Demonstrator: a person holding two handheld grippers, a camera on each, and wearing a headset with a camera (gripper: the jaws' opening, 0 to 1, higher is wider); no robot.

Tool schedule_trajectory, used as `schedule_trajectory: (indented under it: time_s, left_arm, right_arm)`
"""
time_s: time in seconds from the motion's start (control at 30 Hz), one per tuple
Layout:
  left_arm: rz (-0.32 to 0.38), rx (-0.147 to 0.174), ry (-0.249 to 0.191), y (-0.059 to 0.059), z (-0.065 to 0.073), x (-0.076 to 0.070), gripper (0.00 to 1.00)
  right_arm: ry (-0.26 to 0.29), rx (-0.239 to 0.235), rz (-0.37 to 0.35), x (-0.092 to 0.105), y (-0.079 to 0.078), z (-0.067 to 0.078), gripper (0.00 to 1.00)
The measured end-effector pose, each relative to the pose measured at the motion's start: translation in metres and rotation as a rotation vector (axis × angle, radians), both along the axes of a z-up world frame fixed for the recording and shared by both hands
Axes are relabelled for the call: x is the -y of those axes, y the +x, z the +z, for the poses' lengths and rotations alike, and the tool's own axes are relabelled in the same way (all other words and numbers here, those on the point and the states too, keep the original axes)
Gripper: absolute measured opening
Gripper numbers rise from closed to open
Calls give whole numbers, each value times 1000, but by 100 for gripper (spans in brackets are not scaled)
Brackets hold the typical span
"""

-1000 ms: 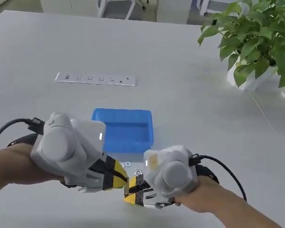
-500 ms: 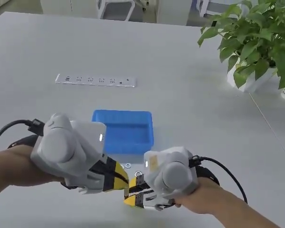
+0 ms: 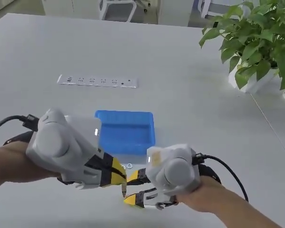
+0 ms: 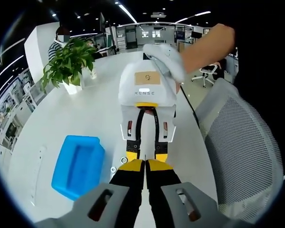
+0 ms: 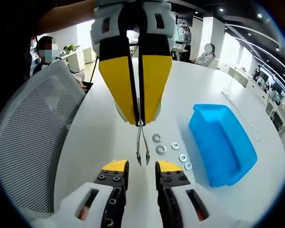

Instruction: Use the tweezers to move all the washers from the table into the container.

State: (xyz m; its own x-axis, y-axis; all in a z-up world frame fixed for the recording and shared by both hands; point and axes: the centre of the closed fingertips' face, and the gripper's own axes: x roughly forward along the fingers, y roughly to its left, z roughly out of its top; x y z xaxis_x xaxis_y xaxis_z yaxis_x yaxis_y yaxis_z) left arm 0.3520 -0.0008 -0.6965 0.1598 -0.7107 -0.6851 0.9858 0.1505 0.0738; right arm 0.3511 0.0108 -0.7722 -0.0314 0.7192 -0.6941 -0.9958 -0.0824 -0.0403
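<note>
While the left hand-held gripper is clenched on the tweezers, their tips pointing down toward the worktop, the right hand-held gripper faces it released, its jaws apart on either side of the tweezer tips. Five washers lie loose on the worktop between the tweezers and the blue container, all outside it.
</note>
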Motion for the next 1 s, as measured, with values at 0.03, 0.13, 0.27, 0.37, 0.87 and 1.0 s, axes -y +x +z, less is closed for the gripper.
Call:
schedule_trajectory:
  time_s: [0.03, 0.13, 0.27, 0.37, 0.87, 1.0]
  left_arm:
    - [2, 1, 2, 0, 0, -1, 5]
    - [13, 0, 1, 3, 1, -6, 5]
    - [23, -1, 4, 4, 2, -13, 5]
    - [31, 0, 6, 6, 2, -18, 5]
    - [37, 5, 12, 10, 1, -34, 5]
    - [32, 5, 6, 11, 1, -34, 5]
  right_arm:
    - [2, -1, -4, 1, 1, 1, 26]
    - [9, -5, -30, 4, 4, 3, 30]
    - [17, 1, -65, 9, 10, 5, 35]
    - [27, 9, -93, 14, 16, 8, 40]
    - [18, 1, -149, 25, 18, 3, 51]
    - [18, -1, -153, 26, 17, 2, 51]
